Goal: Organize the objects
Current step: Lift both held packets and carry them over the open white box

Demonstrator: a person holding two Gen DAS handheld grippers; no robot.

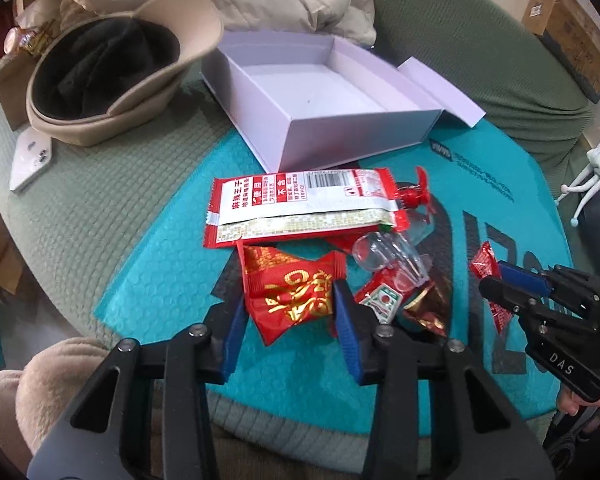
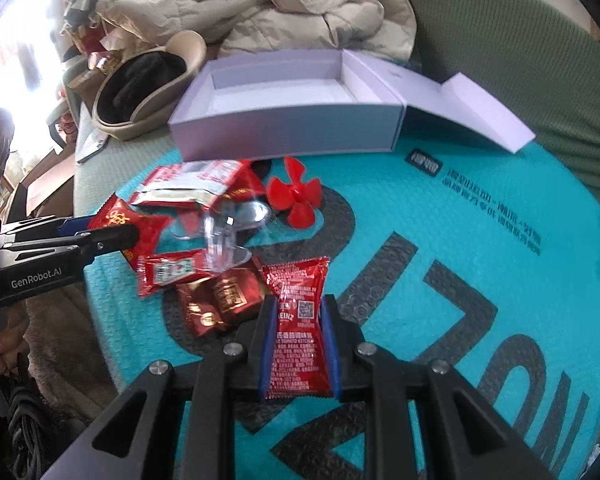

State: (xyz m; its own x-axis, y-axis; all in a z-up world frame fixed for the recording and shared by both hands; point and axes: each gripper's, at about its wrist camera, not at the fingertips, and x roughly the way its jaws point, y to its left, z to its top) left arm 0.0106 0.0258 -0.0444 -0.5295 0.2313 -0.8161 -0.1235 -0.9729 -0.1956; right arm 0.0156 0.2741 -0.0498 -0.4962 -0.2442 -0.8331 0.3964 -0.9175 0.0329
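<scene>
Both tools tilt steeply down: right tool (image 2: 298,334) clamps ketchup sachet (image 2: 298,320); left tool (image 1: 288,312) pinches candy packet (image 1: 290,292).

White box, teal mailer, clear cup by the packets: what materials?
White box: looks like matte paperboard, with crisp folded flaps and no glare. Teal mailer: probably plastic bubble film, from its dimpled, slightly shiny surface. Clear cup: likely hard glossy plastic, see-through with sharp highlights.

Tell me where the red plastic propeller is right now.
In the right wrist view, the red plastic propeller lies on the teal bubble mailer, just in front of the open white cardboard box and right of the clear plastic piece.
</scene>
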